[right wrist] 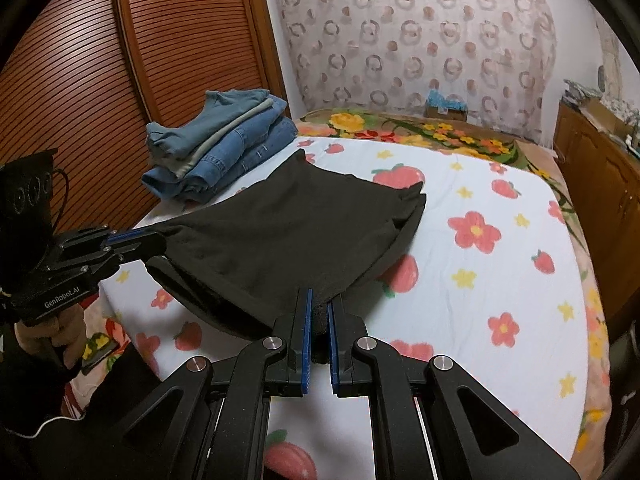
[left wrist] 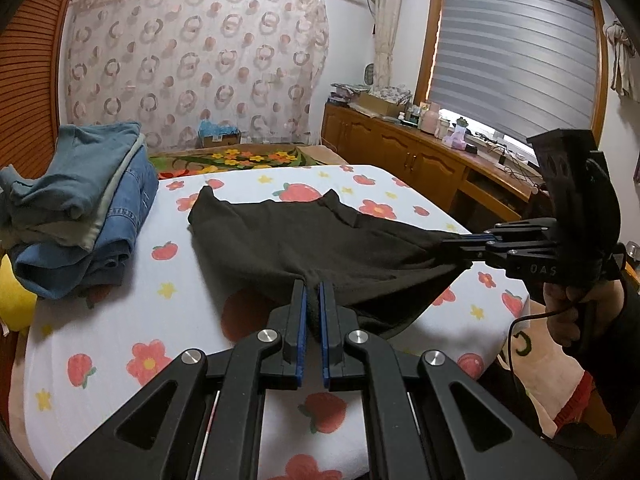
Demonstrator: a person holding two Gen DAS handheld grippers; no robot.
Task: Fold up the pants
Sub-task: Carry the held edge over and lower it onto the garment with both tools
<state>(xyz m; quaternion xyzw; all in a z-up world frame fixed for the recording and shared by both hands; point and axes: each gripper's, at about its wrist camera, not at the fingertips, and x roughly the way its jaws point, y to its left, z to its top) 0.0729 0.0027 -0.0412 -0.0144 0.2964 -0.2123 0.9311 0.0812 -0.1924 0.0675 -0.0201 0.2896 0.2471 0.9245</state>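
Left gripper (left wrist: 313, 286) clamped on near edge of black pants (left wrist: 304, 236); right gripper (right wrist: 319, 296) clamped on the same edge further along. Pants hang from both grips, far part resting on the flowered sheet (left wrist: 120, 280).

Risks, as I judge them: thin pinch could slip; uneven lowering would skew the fold; the sagging lower layer may bunch underneath.

Count: two grippers, one pair of pants, one stack of folded clothes (left wrist: 80, 200) beyond, beside the pants.
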